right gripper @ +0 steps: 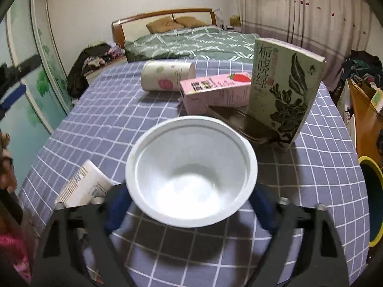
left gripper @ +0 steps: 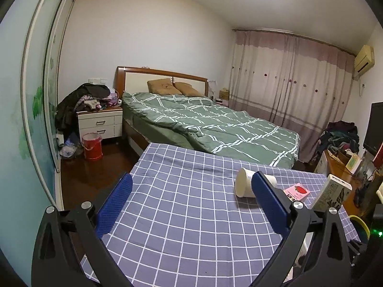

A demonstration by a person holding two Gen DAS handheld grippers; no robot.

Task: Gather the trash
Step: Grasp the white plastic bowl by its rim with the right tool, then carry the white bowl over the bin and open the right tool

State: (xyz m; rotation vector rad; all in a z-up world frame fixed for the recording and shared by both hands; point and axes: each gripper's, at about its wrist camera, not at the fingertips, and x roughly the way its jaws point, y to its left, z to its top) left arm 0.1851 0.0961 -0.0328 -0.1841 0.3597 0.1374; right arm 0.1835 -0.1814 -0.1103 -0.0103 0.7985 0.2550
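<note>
My right gripper [right gripper: 191, 201] is shut on a white plastic bowl [right gripper: 191, 169] and holds it above the checked table [right gripper: 95, 110], mouth toward the camera. Beyond it lie a paper cup [right gripper: 165, 75] on its side and a pink strawberry carton [right gripper: 215, 91]. A green book [right gripper: 284, 91] stands upright at the right. My left gripper [left gripper: 191, 196] is open and empty over the table's left side [left gripper: 179, 215]. The cup [left gripper: 249, 183] lies just past its right finger, with the pink carton [left gripper: 296, 191] and the book [left gripper: 332, 191] farther right.
A white comb-like item [right gripper: 81, 186] lies at the table's near left. A yellow-rimmed bin [right gripper: 371, 198] stands off the table's right edge. A bed [left gripper: 203, 122], a nightstand [left gripper: 100, 123] and a red bucket [left gripper: 92, 146] lie beyond. A wooden desk [right gripper: 366, 117] is at the right.
</note>
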